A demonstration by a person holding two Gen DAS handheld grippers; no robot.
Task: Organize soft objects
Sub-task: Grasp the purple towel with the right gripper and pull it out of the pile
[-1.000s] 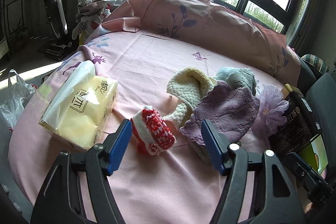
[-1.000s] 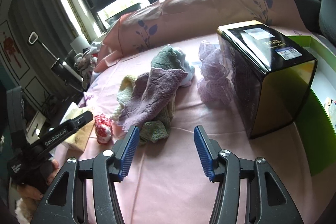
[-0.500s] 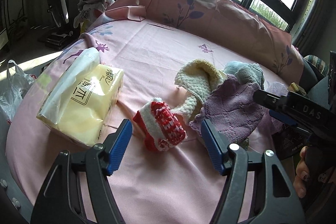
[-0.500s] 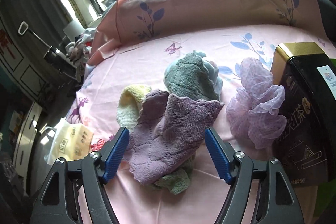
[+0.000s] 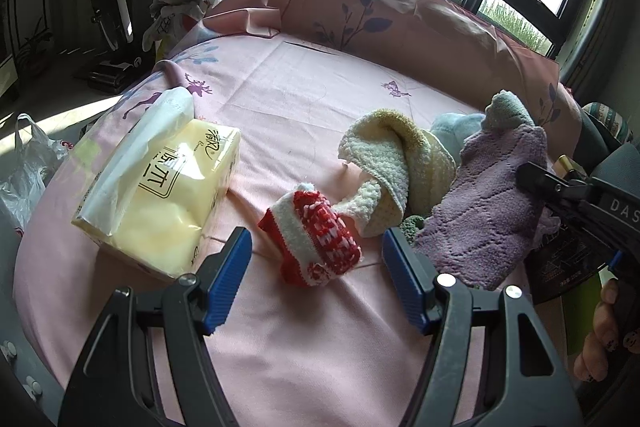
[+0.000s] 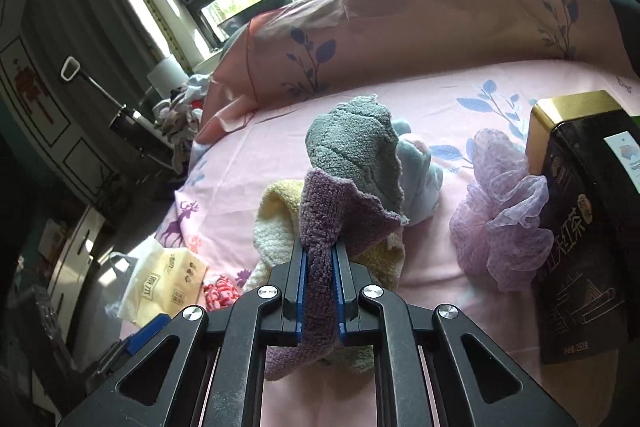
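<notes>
Left wrist view: left tool [image 5: 316, 277], jaws apart, hovers over a red-and-white knit piece [image 5: 316, 239] mid-bed. Right wrist view: right tool [image 6: 320, 291], closing, clamps the fuzzy purple cloth [image 6: 332, 215], its length rising toward the pillow.

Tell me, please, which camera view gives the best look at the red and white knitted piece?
The left wrist view: the red and white knitted piece lies whole and close between the open left gripper fingers. The right wrist view shows only a small part, mostly hidden behind the right gripper.
</notes>
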